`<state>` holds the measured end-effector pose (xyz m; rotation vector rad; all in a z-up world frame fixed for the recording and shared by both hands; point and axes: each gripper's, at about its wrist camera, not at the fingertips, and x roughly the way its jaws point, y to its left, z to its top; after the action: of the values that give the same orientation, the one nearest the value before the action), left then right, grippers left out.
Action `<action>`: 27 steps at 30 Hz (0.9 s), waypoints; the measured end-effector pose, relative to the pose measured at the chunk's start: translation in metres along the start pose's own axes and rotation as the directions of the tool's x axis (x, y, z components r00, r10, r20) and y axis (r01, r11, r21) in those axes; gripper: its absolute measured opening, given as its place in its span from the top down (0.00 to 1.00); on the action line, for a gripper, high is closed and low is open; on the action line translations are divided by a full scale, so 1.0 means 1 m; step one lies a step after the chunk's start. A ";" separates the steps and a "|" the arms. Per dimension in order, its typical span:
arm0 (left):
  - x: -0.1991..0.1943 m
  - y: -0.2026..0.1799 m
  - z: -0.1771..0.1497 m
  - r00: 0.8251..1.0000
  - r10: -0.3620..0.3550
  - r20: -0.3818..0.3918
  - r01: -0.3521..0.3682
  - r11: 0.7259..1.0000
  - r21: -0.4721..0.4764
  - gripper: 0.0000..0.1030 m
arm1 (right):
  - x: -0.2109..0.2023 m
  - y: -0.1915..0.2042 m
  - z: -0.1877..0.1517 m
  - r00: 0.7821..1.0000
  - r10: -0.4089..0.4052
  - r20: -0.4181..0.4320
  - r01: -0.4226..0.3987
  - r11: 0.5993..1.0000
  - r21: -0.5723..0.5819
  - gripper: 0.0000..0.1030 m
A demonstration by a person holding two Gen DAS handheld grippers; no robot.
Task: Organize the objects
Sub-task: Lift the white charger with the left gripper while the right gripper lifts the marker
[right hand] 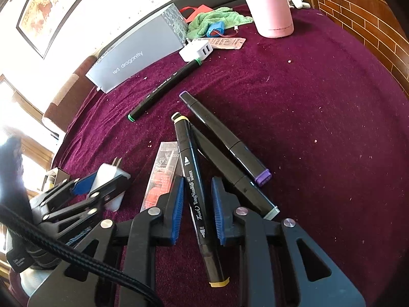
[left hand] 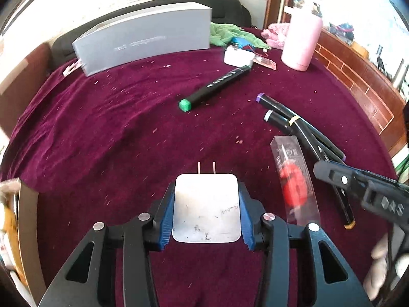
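The left gripper clamps a smooth white plug adapter, its prongs forward over open maroon velvet cloth; the right gripper pinches a black yellow-capped marker beside two more markers and a clear plastic case; a grey box bounds the far edge.

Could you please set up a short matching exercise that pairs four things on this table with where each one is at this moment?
Things:
1. white plug adapter
2. yellow-capped marker
3. green-capped marker
4. pink bottle

Places:
A. standing upright at the far side of the cloth
B. between the pads of the right gripper
C. lying alone on the cloth, in no gripper
D. between the pads of the left gripper

Pairs: 1-D, 2-B, 3-C, 4-A
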<state>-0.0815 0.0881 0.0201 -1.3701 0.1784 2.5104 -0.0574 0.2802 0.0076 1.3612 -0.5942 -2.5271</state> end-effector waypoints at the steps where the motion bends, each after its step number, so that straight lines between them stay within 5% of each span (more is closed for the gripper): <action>1: -0.006 0.005 -0.004 1.000 -0.003 0.004 0.003 1.000 -0.014 0.63 | 0.000 0.000 0.000 1.000 0.004 0.001 -0.004 1.000 0.003 0.82; 16: -0.105 0.054 -0.068 0.991 0.028 0.128 -0.018 0.997 -0.081 0.62 | -0.013 0.005 -0.005 0.994 0.096 0.054 -0.098 0.995 0.033 0.86; 27: -0.128 0.065 -0.105 0.991 -0.013 0.131 0.028 0.993 -0.112 0.62 | -0.042 0.027 -0.050 0.991 0.133 0.005 -0.134 0.990 0.054 0.86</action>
<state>0.0496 -0.0217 0.0683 -1.2362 -0.0043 2.6176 0.0075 0.2587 0.0258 1.2921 -0.7341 -2.4222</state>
